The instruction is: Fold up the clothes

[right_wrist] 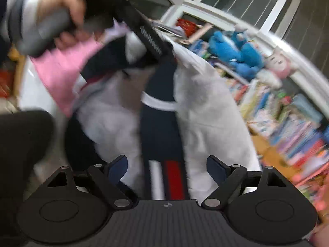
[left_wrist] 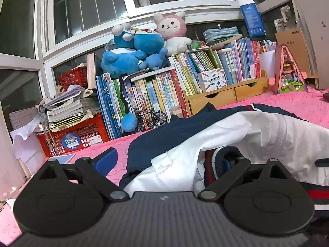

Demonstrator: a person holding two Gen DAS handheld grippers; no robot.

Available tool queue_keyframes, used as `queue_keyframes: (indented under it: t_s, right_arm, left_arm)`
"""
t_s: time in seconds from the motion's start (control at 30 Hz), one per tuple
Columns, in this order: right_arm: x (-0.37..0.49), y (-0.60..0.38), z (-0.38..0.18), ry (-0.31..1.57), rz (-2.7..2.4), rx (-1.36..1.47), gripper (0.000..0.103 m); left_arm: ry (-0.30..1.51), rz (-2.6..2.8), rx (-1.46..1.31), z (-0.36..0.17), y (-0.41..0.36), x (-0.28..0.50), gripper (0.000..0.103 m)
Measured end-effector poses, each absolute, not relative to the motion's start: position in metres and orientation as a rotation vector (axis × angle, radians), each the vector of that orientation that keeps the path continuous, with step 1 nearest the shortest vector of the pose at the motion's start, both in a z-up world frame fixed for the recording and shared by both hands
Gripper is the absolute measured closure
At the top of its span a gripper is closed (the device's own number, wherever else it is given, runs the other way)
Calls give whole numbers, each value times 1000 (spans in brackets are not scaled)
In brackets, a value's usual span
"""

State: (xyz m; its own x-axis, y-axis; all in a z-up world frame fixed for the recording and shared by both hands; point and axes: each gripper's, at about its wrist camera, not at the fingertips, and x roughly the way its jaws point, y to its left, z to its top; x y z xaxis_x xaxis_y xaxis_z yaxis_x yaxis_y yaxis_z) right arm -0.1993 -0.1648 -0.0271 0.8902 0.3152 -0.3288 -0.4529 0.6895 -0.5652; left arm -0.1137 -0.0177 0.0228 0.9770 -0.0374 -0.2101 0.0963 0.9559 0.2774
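Left hand-held gripper [left_wrist: 166, 160] looks wide open around the navy-and-white jacket [left_wrist: 205, 140] lying toward 1 o'clock on the pink bed [left_wrist: 298, 103], while the right hand-held gripper [right_wrist: 167, 164] gapes, pads off the cloth, probably repositioning.

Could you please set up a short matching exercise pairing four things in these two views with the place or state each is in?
Things:
1. blue plush toys
2. pink rabbit plush
3. right tongs
4. toy bicycle

Places or states:
A. open, garment between the fingers
B. on the pink cover, in front of the books
C. lying on top of the upright books
D. sitting by the window, above the books

Pairs: 1-C, 2-D, 3-A, 4-B
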Motion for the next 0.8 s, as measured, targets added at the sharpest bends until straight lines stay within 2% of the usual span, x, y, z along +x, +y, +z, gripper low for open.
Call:
queue_keyframes:
  t_s: [0.1,0.17,0.23,0.53,0.8]
  right_arm:
    - [-200,-171,-25,235,469,-640,47]
    - [-202,-174,-20,232,465,-608,71]
    - [-203,-178,-12,208,427,-579,81]
    - [-158,-209,19,227,292,-396,81]
    - [-121,-229,31,257,266,-223,81]
  left_arm:
    - [203,-63,301,23,-16,-118,6]
    - [204,-72,309,22,-15,-122,5]
    - [207,-80,322,20,-15,-126,5]
    - [216,-198,433,3,-24,-164,4]
    - [299,-291,506,-26,-36,-177,3]
